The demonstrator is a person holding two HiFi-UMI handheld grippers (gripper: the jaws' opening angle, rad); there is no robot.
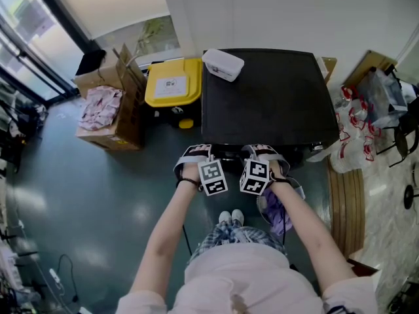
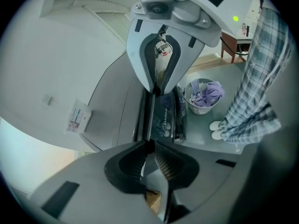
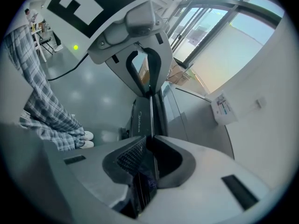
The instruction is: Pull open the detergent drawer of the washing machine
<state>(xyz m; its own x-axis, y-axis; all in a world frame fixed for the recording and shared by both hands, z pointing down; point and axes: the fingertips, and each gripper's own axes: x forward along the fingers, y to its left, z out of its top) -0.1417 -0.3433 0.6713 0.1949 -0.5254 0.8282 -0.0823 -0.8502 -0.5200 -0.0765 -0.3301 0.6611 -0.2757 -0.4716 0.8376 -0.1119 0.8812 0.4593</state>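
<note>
The black-topped washing machine point(image 1: 262, 97) stands right in front of me. Both grippers sit side by side at its front edge, pointing steeply down. My left gripper point(image 1: 196, 154) point(image 2: 150, 155) is shut on a thin dark edge that runs away between its pads. My right gripper point(image 1: 260, 153) point(image 3: 148, 155) is shut on the same edge, and each gripper shows just ahead in the other's view. Below the edge hangs a glossy dark panel point(image 2: 166, 118) point(image 3: 140, 120) with pale lettering. No frame shows whether this edge belongs to the detergent drawer.
A white box point(image 1: 222, 64) lies on the machine's top. A yellow bin point(image 1: 173, 82) and an open cardboard box point(image 1: 108, 110) stand to the left. A basket of purple laundry point(image 2: 203, 96) stands by my feet point(image 1: 230, 218). Bags point(image 1: 353, 129) and wooden slats point(image 1: 346, 201) lie on the right.
</note>
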